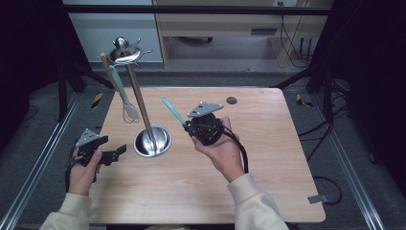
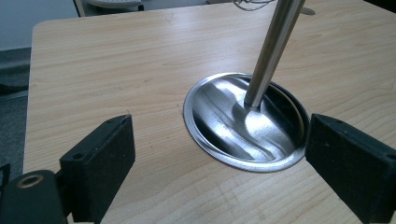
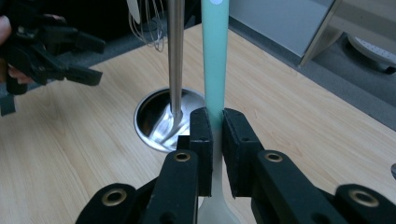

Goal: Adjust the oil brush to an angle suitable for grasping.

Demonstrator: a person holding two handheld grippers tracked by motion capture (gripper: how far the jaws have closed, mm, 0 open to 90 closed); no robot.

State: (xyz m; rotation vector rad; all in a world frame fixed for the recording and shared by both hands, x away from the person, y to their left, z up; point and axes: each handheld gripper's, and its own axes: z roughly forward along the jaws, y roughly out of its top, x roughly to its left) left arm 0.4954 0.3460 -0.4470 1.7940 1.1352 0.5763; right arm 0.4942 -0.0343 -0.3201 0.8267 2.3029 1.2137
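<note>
A steel utensil stand has a round base (image 1: 152,142) on the wooden table and a pole (image 1: 139,96) rising to a hooked top (image 1: 125,51). From a hook hangs a whisk (image 1: 125,103) with a teal handle. My right gripper (image 1: 187,127), just right of the base, is shut on a teal-handled utensil (image 1: 173,110) that points up and to the left; its jaws (image 3: 215,135) pinch the handle (image 3: 215,60) above a whitish lower part. My left gripper (image 1: 119,152) stands open left of the base (image 2: 247,126), nothing between its pads (image 2: 100,161).
The wooden table (image 1: 268,158) has a small dark round grommet (image 1: 231,100) near its far edge. Metal rails run along both sides on the floor. Cabinets stand beyond the table. The right half of the tabletop is bare wood.
</note>
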